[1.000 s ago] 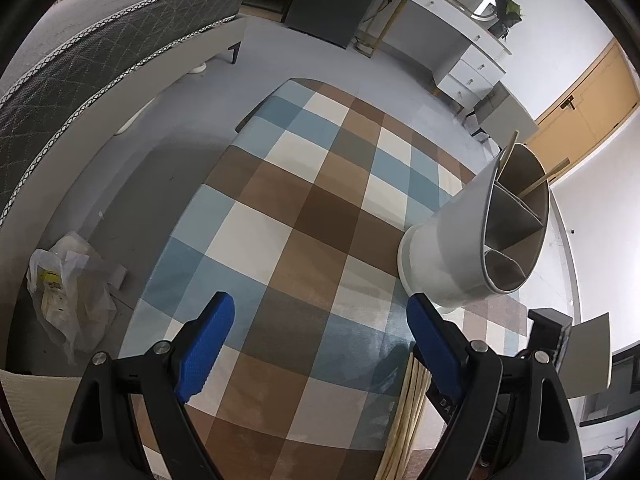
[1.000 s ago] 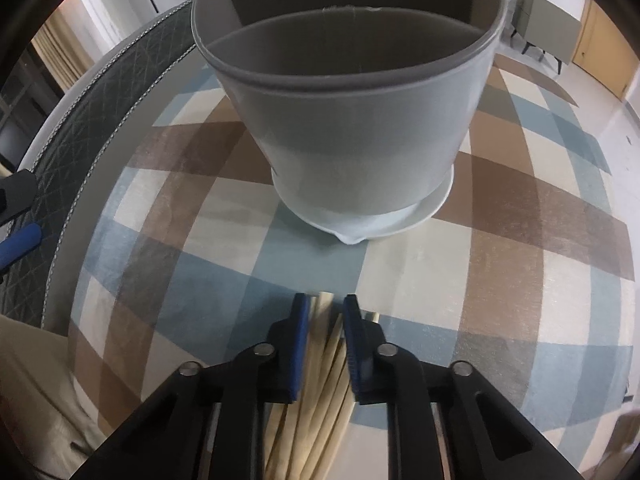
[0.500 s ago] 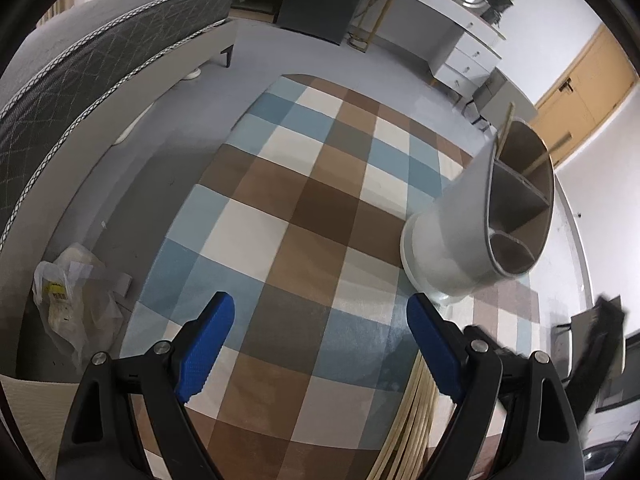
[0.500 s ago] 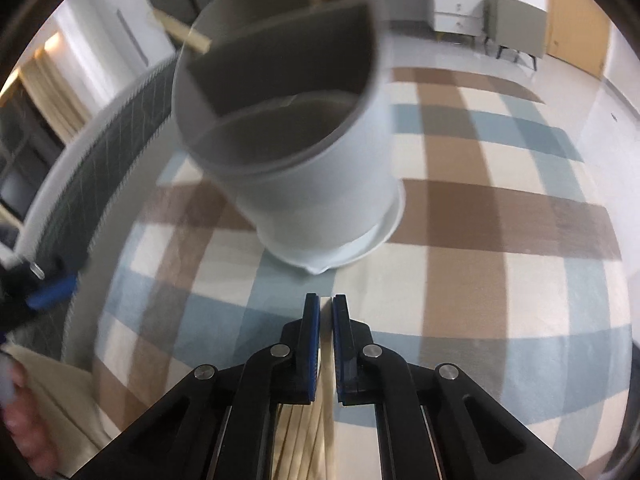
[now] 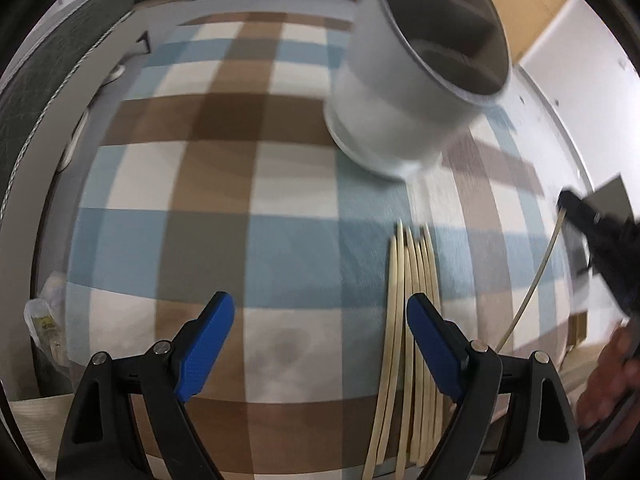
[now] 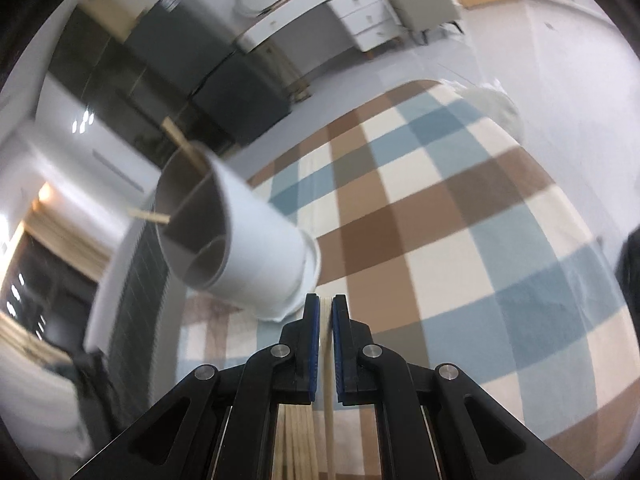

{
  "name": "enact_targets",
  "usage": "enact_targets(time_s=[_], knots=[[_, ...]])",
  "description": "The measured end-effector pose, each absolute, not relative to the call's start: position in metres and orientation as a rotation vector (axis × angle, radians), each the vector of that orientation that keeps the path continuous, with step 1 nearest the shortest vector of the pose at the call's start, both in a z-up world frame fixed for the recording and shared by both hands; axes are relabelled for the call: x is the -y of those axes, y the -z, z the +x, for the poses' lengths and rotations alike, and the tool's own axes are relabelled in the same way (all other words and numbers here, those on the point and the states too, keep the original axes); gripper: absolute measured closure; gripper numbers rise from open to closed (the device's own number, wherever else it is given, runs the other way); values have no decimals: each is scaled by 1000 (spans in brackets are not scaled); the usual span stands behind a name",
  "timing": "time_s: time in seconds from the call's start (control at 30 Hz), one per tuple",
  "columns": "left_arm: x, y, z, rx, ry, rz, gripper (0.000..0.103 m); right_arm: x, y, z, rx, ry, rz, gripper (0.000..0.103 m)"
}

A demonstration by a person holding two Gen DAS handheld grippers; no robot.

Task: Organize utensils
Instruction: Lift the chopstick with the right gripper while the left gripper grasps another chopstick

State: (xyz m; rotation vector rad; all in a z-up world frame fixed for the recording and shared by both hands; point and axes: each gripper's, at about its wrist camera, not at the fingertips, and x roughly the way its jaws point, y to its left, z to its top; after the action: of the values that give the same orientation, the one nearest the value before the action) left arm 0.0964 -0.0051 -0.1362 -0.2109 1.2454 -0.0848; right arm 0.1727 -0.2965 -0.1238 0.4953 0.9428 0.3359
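My right gripper [image 6: 326, 344] pinches one chopstick [image 6: 327, 364] between its pads, while my left gripper [image 5: 320, 344] gapes wide beside the remaining chopsticks [image 5: 412, 320].

Two close wrist views down onto one checked cloth [image 5: 208, 184] (holder [image 6: 256, 248] shared)

black gripper [image 5: 316, 336] arms, blue ribbed jaws, silver screws

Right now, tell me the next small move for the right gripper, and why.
Probably carry it over the white divided utensil holder: the right gripper is shut on one pale wooden chopstick, lifted clear of the remaining chopstick bundle on the checked cloth.
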Motion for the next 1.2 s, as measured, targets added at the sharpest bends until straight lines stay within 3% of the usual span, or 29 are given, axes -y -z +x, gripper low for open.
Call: enact_targets(time_s=[0.33, 0.73, 1.03, 1.13, 1.2], knots=[[28, 163, 86, -1337, 70, -65, 18, 326, 118, 169, -890, -332, 604, 97], [31, 164, 76, -1324, 42, 0, 17, 329, 108, 163, -853, -359, 597, 97], [35, 160, 110, -1320, 31, -8, 19, 329, 102, 162, -825, -364, 586, 97], [44, 155, 118, -1313, 49, 6, 39, 329, 101, 163, -821, -366, 593, 97], [53, 151, 125, -1315, 76, 30, 60, 329, 102, 164, -821, -367, 602, 97]])
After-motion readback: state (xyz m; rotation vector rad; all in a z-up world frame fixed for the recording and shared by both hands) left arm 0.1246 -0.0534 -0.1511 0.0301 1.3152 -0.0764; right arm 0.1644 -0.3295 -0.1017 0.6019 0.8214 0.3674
